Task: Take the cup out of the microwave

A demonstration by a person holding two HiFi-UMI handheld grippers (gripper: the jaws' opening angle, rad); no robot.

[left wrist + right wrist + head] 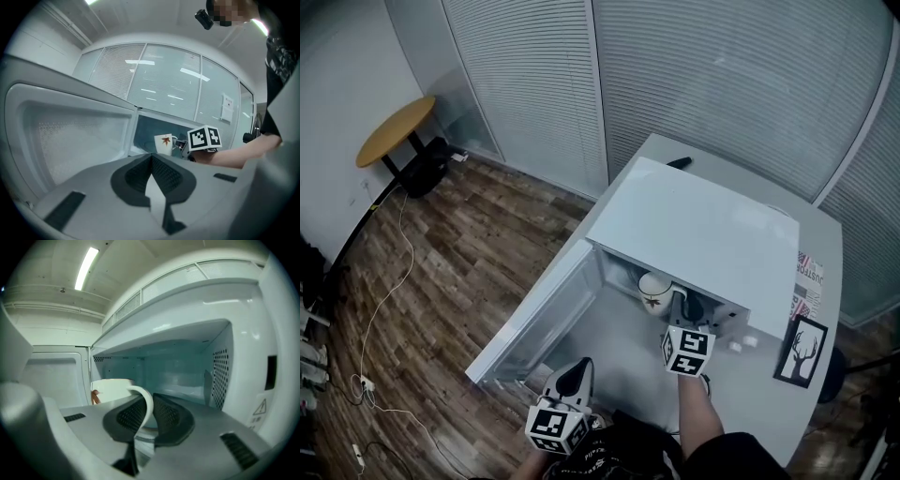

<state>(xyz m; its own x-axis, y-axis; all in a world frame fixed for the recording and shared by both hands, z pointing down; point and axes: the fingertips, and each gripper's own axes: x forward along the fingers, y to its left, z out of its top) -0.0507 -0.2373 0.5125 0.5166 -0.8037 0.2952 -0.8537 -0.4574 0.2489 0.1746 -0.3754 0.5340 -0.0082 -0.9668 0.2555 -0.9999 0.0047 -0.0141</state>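
Note:
A white cup (656, 289) with a red leaf print stands at the mouth of the open white microwave (694, 230). My right gripper (679, 304) reaches into the opening, and its pads are shut on the cup's handle (144, 401). The cup's body (110, 389) shows just left of the jaws in the right gripper view, and the cup (164, 143) appears again in the left gripper view. My left gripper (578, 367) hangs lower, in front of the open door (539, 314), its jaws together with nothing in them (151, 159).
The microwave sits on a white table (811, 394). A framed deer picture (801, 351) leans to its right and a black object (679, 162) lies behind it. The perforated oven wall (220, 376) is close on the right. A round wooden table (396, 131) and cables stand on the floor at left.

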